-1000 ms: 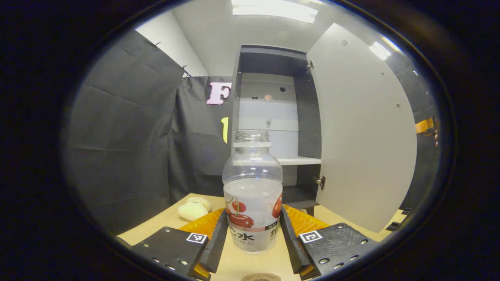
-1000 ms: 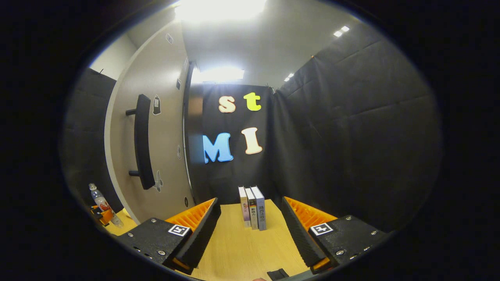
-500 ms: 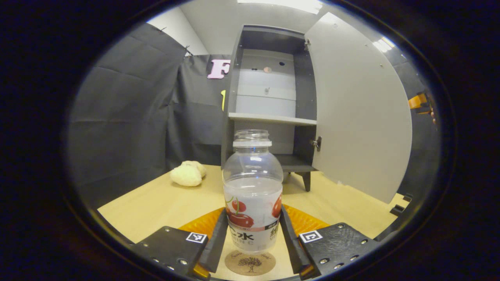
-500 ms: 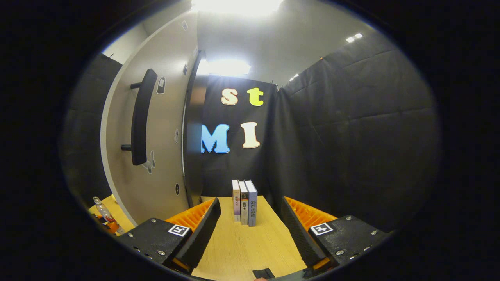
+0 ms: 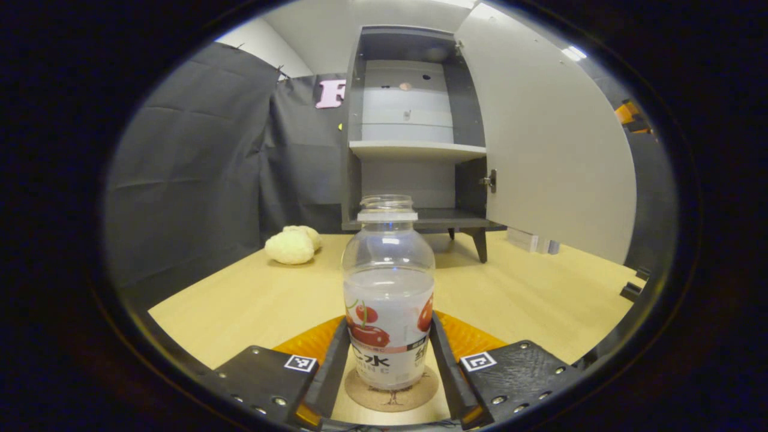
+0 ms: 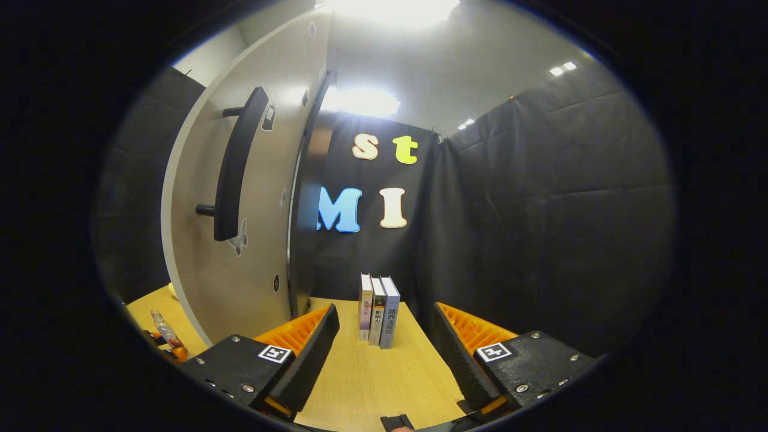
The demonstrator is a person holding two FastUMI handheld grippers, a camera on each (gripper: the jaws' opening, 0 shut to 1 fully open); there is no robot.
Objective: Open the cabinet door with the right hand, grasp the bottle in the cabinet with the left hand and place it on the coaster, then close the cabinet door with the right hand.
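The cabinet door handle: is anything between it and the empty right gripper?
Nothing visible is. In the right gripper view, the right gripper is open over bare table; the handle on the open door lies up-left. The books stand off that line.

Looks like a staged recording booth, not a real home: black cloth wall (image 6: 540,210) all around, a small cabinet (image 5: 414,132) on a wooden bench (image 5: 528,294), three books (image 6: 377,310) as props, office ceiling lights (image 6: 360,102).
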